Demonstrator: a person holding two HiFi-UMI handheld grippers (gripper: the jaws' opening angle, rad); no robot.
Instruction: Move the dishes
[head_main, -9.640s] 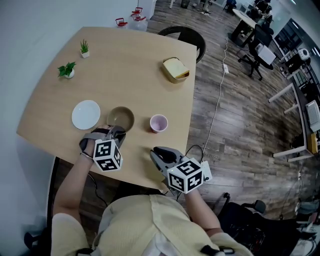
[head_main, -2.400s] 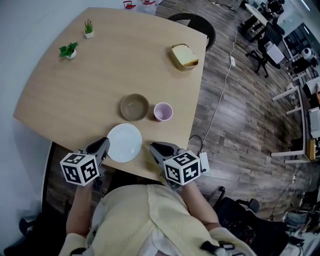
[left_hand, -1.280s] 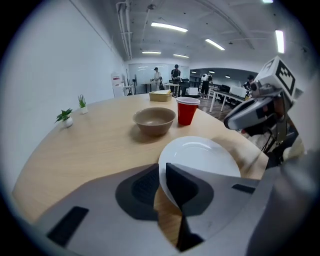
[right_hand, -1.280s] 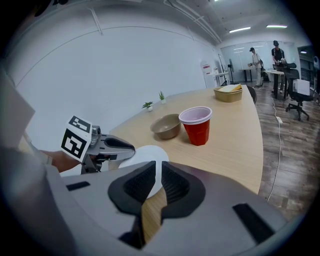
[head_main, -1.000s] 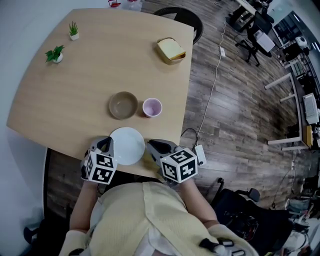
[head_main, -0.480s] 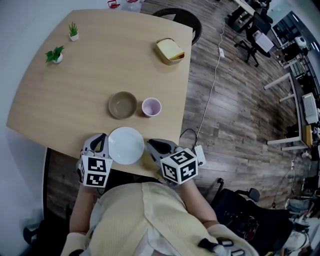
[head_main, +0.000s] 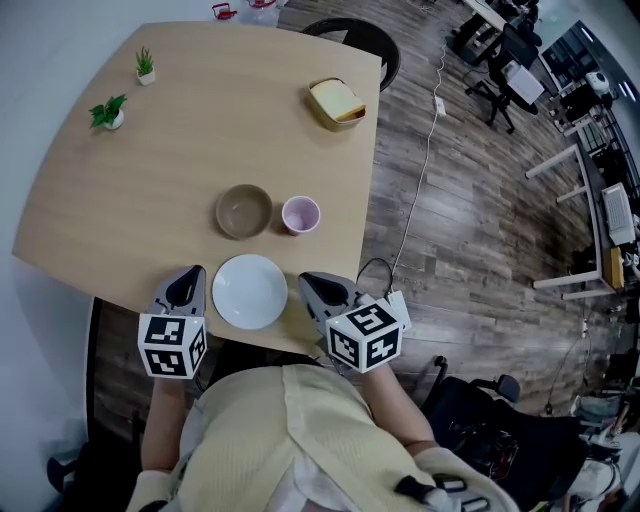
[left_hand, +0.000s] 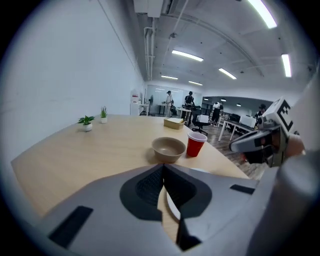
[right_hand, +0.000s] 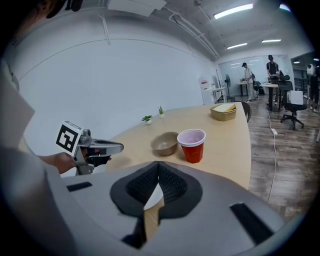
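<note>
A white plate (head_main: 250, 291) lies flat near the table's front edge, with no gripper touching it. Behind it stand a brown bowl (head_main: 243, 210) and a red cup with a pale inside (head_main: 300, 214). My left gripper (head_main: 191, 273) hangs shut just left of the plate. My right gripper (head_main: 306, 280) is just right of the plate; its jaws have just closed, with nothing between them. In the left gripper view the bowl (left_hand: 169, 148) and cup (left_hand: 196, 144) stand beyond the shut jaws. The right gripper view shows the cup (right_hand: 192, 145), the bowl (right_hand: 165, 142) and the left gripper (right_hand: 100, 148).
A tan container with a pale block in it (head_main: 338, 103) sits at the table's far right edge. Two small potted plants (head_main: 107, 113) (head_main: 144, 66) stand far left. A dark chair (head_main: 345, 40) is behind the table. Wooden floor with a cable (head_main: 425, 180) lies to the right.
The left gripper has rolled and pulled back from the plate's left rim. The right gripper has drawn a little off the plate's right rim. The plate stays where it was.
</note>
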